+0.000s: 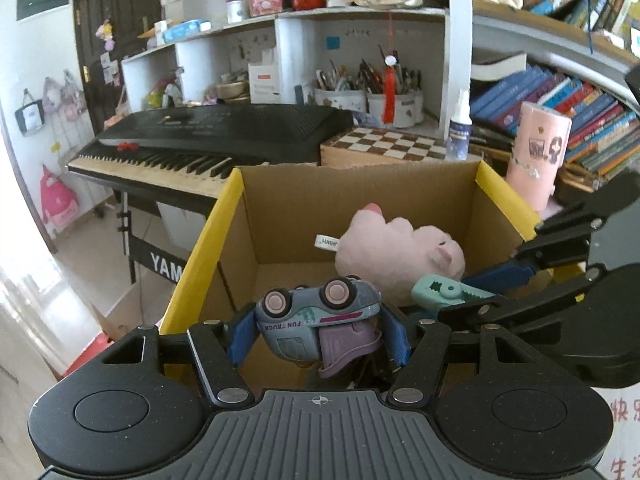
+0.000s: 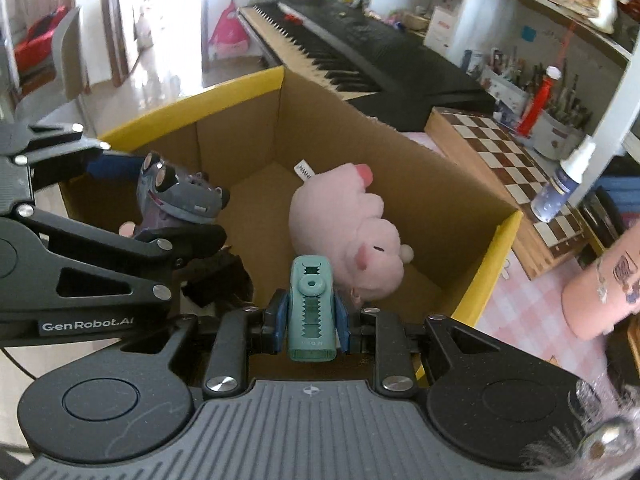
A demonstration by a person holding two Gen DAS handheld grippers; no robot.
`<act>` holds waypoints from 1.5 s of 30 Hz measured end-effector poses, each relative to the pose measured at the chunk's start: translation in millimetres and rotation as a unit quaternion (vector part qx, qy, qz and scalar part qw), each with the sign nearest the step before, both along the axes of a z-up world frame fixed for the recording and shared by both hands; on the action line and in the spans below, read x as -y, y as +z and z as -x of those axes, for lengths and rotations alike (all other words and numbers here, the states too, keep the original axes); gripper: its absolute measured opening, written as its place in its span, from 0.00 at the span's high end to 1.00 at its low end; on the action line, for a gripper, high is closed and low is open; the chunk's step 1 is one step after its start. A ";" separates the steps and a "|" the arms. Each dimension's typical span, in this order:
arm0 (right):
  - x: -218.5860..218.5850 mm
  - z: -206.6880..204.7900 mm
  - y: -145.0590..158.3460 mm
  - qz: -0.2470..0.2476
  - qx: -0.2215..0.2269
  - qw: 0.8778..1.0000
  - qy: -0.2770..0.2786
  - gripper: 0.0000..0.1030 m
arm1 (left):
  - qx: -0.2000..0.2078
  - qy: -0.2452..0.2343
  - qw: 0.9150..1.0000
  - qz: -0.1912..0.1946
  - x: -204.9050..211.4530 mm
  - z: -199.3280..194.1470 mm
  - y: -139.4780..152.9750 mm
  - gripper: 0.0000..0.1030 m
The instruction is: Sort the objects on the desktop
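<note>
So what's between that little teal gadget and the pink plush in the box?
Nothing: in the right wrist view only bare cardboard box interior separates the teal gadget from the pink plush.

The left gripper (image 1: 318, 334) is tilting downward, its blue fingers (image 1: 242, 336) clamping a toy truck (image 1: 316, 320). The right gripper (image 2: 310, 322) is pointing steeply down beside it, pinching a teal clip (image 2: 311, 312).

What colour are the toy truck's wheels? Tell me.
Pink, on the upside-down grey-blue toy truck; clearest in the left wrist view.
</note>
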State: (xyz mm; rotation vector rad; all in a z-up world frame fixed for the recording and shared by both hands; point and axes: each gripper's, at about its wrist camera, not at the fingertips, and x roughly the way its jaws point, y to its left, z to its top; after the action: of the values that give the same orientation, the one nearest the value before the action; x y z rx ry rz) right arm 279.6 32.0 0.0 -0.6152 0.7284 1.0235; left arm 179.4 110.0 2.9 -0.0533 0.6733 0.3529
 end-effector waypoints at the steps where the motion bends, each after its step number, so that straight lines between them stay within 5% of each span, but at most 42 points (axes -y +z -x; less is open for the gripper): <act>1: -1.2 -1.1 -0.9 0.005 -0.001 1.000 0.005 0.78 | -0.001 -0.002 1.000 -0.001 -0.1 -0.2 -0.3 0.38; 18: -9.9 -7.3 -7.3 0.033 -0.018 0.999 0.025 0.78 | -0.010 -0.004 1.000 -0.021 1.1 -2.2 -5.0 0.36; 21: -5.3 -5.7 -2.6 0.021 -0.018 0.999 0.017 0.77 | 0.006 0.005 1.000 -0.013 -0.6 4.3 -0.4 0.28; 30: 26.9 16.8 27.1 -0.043 0.003 0.998 -0.039 0.76 | 0.060 -0.018 0.998 -0.010 10.1 27.6 22.1 0.25; 37: 66.5 54.4 52.2 -0.107 0.032 0.987 -0.113 0.72 | 0.106 -0.027 0.994 -0.008 19.5 56.9 42.7 0.16; 45: 112.5 114.4 63.4 -0.169 0.076 0.960 -0.211 0.63 | 0.132 -0.043 0.990 -0.013 33.8 100.1 48.7 0.09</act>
State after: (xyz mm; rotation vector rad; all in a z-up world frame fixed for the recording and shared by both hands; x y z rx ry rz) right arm 165.1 -80.5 63.5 -0.2219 0.5031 0.6732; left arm 79.3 76.1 51.6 -0.0451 0.4066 0.2663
